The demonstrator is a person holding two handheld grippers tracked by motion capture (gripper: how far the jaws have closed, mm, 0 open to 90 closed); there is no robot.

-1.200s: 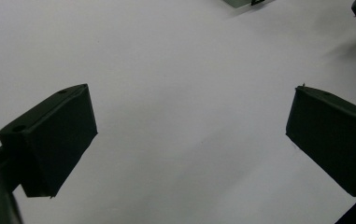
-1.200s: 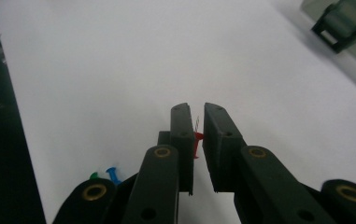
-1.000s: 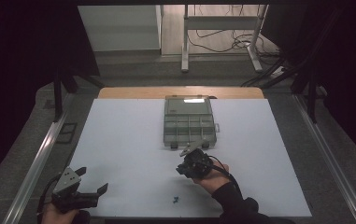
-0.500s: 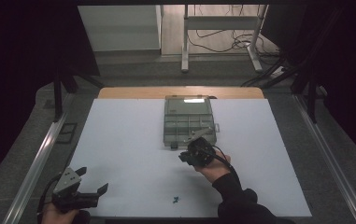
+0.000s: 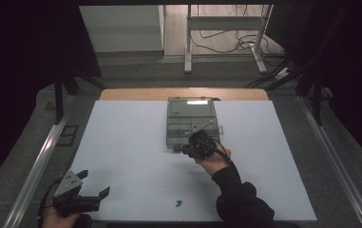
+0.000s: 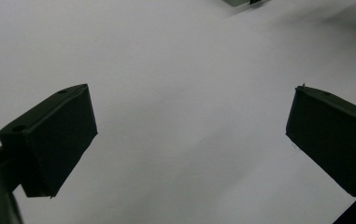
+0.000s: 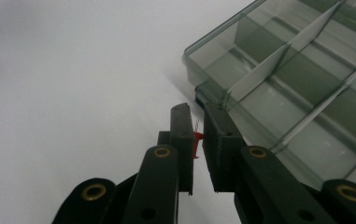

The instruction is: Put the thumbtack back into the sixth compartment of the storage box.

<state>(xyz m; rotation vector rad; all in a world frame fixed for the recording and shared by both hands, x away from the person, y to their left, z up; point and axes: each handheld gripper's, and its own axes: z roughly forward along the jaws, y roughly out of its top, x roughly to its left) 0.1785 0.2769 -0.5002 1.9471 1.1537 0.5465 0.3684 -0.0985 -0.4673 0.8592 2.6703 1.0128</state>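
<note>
The right gripper is held at the near edge of a clear compartment box, which lies on the far middle part of the white table. In the right gripper view, the right gripper is seen with its jaws pressed nearly together on a small red push pin; the pin's red head is pinched between them and its thin metal point is directed upward in that view. The jaw tips are placed just beside the near corner of the compartment box, whose grey dividers and translucent walls are seen at the right of that view. Whether the jaws touch the box wall cannot be told. The gripper is carried by a hand in a dark sleeve.

The left gripper is held low at the near left corner of the table, well apart from the box. Its jaws are spread wide, with nothing between them; in the left gripper view, the left gripper is seen over bare white table surface.

A small teal object, too small to be identified, lies on the table near its front edge, between the two grippers.
</note>
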